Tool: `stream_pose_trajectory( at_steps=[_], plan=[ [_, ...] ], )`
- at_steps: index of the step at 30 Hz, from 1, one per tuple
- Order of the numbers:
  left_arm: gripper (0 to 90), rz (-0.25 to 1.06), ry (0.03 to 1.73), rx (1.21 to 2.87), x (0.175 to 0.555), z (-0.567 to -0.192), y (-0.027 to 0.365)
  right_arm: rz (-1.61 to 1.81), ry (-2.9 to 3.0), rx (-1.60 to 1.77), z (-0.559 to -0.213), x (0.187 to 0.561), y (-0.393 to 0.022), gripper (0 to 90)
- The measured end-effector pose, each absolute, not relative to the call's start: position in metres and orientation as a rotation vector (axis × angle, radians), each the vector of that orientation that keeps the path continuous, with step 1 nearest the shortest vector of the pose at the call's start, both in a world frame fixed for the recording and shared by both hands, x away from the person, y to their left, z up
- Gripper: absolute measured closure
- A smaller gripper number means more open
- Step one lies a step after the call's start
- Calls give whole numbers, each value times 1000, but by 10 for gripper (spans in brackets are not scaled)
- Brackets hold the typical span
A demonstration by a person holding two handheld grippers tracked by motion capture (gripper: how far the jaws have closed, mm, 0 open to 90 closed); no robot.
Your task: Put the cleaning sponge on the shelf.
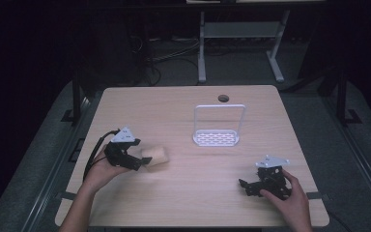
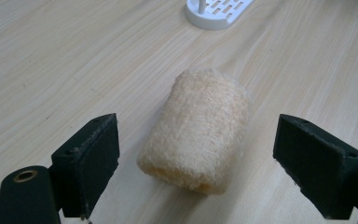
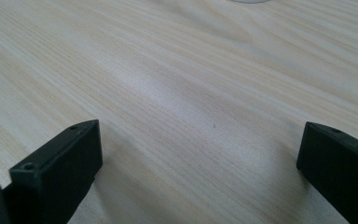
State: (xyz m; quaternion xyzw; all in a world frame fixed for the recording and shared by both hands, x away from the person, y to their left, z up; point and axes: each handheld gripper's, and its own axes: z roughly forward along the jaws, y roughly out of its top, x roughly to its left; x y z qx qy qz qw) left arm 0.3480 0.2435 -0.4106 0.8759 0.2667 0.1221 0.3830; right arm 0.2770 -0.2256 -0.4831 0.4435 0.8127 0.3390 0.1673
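On the pale wooden table (image 1: pixel 188 193), a loofah sponge (image 2: pixel 197 131) lies between the left gripper (image 2: pixel 196 158)'s wide jaws; the right gripper (image 3: pixel 200 172) gapes empty.

A light wooden table (image 1: pixel 183 203) stands in a dark room. It has a small round hole (image 1: pixel 223 98) near its far edge. The floor (image 1: pixel 241 65) is grey. Far behind stands another table with white metal legs (image 1: pixel 202 48). Black cables (image 1: pixel 166 55) lie on the floor at the far left.
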Motion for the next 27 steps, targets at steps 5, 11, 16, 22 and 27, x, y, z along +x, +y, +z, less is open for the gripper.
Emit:
stream_pose_trajectory(
  at_steps=[5, 11, 16, 22, 27],
  plan=[
    [139, 297, 671, 2233, 356, -411, 240, 964, 2312, 1262, -483, 277, -226, 0],
    [139, 287, 672, 2245, 362, -415, 234, 964, 2313, 1261, -483, 277, -226, 0],
    [139, 277, 657, 2258, 365, -419, 230, 964, 2312, 1262, -483, 277, -226, 0],
    [139, 264, 644, 2270, 370, -420, 227, 965, 2312, 1262, -483, 277, -226, 0],
    [138, 256, 625, 2288, 370, -422, 224, 965, 2312, 1262, -483, 277, -226, 0]
  ],
)
